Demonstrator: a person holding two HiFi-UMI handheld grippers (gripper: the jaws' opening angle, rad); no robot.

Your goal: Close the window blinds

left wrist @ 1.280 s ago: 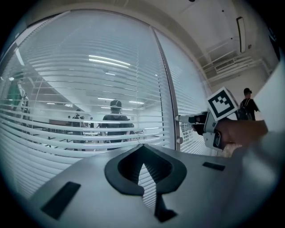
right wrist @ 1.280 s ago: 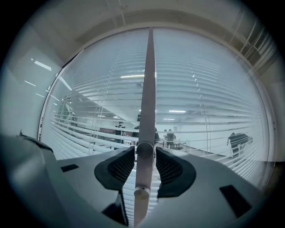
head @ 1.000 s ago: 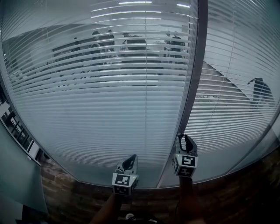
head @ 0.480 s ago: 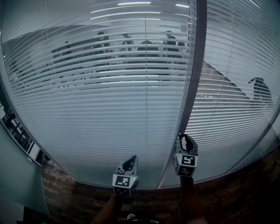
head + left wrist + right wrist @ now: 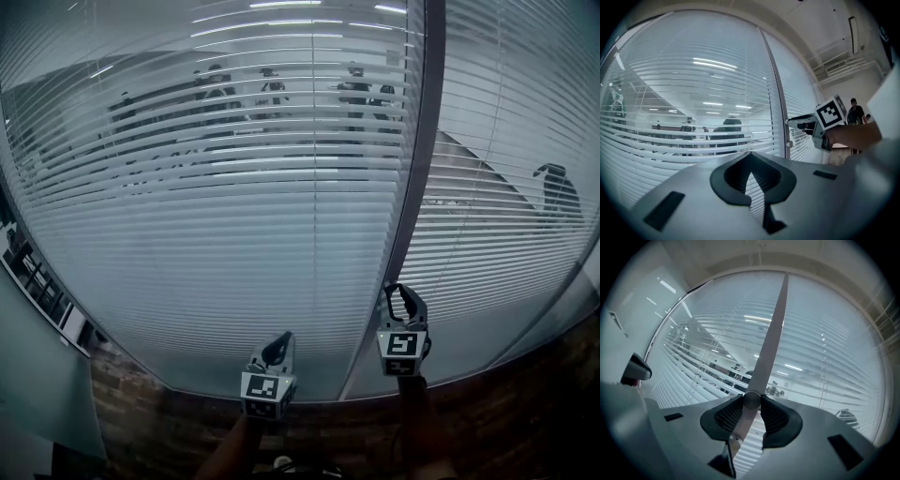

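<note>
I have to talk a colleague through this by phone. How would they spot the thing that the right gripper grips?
Find the dark upright post that divides the two blind-covered glass panes. Low on it, where the right gripper reaches, sits a small round metal knob. It alone sticks out of the otherwise plain post, and the fingers press on it from both sides.

White horizontal blinds (image 5: 216, 234) hang lowered, slats tilted open; round metal knob (image 5: 751, 400) on frame (image 5: 415, 187).
</note>
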